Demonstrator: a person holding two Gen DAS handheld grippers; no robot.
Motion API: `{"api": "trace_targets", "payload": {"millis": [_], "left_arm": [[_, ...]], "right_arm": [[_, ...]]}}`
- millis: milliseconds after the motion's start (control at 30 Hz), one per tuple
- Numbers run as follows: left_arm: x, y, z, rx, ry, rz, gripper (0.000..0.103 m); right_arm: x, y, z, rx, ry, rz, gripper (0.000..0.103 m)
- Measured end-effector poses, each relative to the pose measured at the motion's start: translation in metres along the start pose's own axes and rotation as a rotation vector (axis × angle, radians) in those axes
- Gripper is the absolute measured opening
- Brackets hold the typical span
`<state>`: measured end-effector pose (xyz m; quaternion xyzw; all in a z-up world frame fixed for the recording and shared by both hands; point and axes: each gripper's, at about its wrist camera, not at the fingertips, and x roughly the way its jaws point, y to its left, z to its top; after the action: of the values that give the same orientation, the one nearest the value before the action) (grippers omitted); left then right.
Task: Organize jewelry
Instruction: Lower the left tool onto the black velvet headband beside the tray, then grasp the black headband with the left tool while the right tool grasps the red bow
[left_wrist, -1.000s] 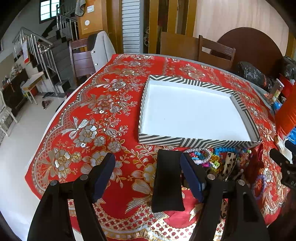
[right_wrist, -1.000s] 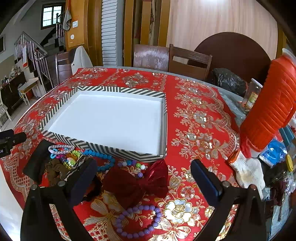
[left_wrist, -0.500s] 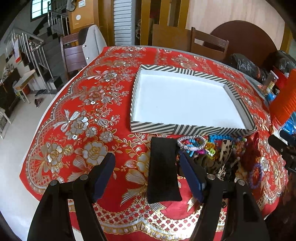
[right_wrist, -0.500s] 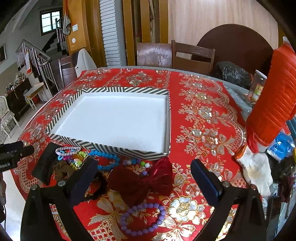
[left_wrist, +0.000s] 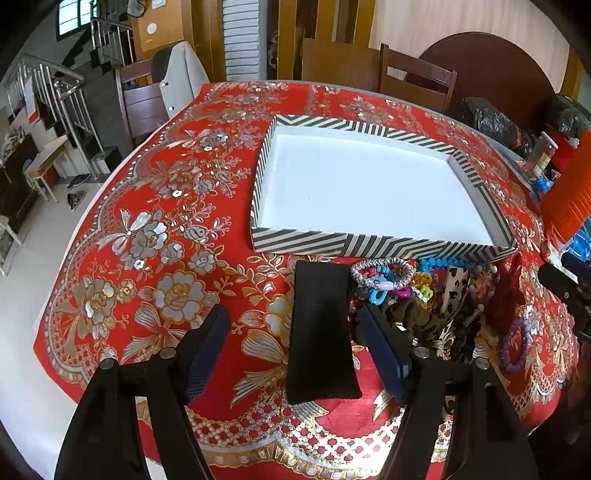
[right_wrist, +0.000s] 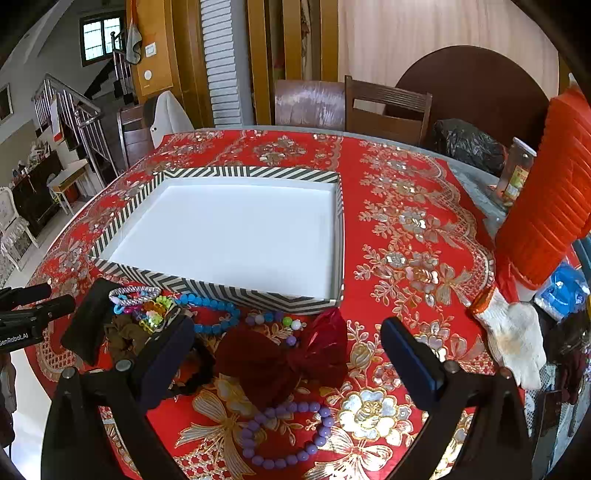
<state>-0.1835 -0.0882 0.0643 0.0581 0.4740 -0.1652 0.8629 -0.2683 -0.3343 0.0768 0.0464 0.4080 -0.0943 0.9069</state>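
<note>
— Where am I with both tools?

— My left gripper hangs low over the near edge of the tablecloth with its jaws spread wide and nothing between the pads; the black pouch lies flat on the cloth in the gap, untouched as far as I can tell. My right gripper is just as wide and empty, poised above the dark red bow.

— And the jewelry?

— All of it sits outside the striped tray, heaped against its near wall: the blue bead strand, the purple bead bracelet nearest me, the woven band on top of the coloured clips. The tray's white floor is bare.

— So why hold there?

— I judge the wide jaws are set to straddle a soft item each, pouch left, bow right. The heap is tangled, so a pinch could drag neighbours along.
</note>
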Motion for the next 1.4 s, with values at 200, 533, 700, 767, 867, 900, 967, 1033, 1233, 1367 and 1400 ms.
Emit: {"api": "trace_targets", "payload": {"millis": [200, 533, 700, 767, 867, 900, 967, 1033, 1233, 1367, 1400], "left_arm": [[0.011, 0.003, -0.003, -0.003, 0.025, -0.006, 0.064], [0.033, 0.004, -0.005, -0.027, 0.075, -0.031, 0.064], [0.040, 0.004, -0.005, -0.027, 0.088, -0.036, 0.060], [0.044, 0.003, -0.005, -0.014, 0.095, -0.032, 0.054], [0.046, 0.003, -0.006, -0.018, 0.102, -0.040, 0.052], [0.047, 0.003, -0.007, -0.020, 0.104, -0.043, 0.051], [0.049, 0.003, -0.008, -0.023, 0.109, -0.050, 0.049], [0.050, 0.003, -0.008, -0.022, 0.110, -0.054, 0.047], [0.052, -0.001, -0.006, 0.002, 0.098, -0.061, 0.031], [0.051, -0.003, -0.006, 0.009, 0.091, -0.070, 0.024], [0.051, -0.003, -0.005, 0.008, 0.089, -0.073, 0.023]], "right_arm": [[0.000, -0.017, 0.003, 0.032, 0.010, -0.005, 0.102], [0.011, -0.058, 0.003, 0.136, 0.076, 0.028, 0.093], [0.023, -0.065, -0.007, 0.201, 0.129, 0.097, 0.092], [0.030, -0.058, -0.010, 0.173, 0.165, 0.116, 0.092], [0.038, -0.042, -0.014, 0.112, 0.213, 0.133, 0.092], [0.041, -0.037, -0.016, 0.096, 0.218, 0.135, 0.092], [0.045, -0.028, -0.018, 0.060, 0.222, 0.132, 0.092], [0.047, -0.024, -0.019, 0.033, 0.214, 0.104, 0.092], [0.064, -0.025, -0.022, 0.017, 0.209, 0.080, 0.089], [0.069, -0.027, -0.028, 0.033, 0.211, 0.126, 0.059], [0.067, -0.026, -0.029, 0.024, 0.213, 0.124, 0.037]]}}
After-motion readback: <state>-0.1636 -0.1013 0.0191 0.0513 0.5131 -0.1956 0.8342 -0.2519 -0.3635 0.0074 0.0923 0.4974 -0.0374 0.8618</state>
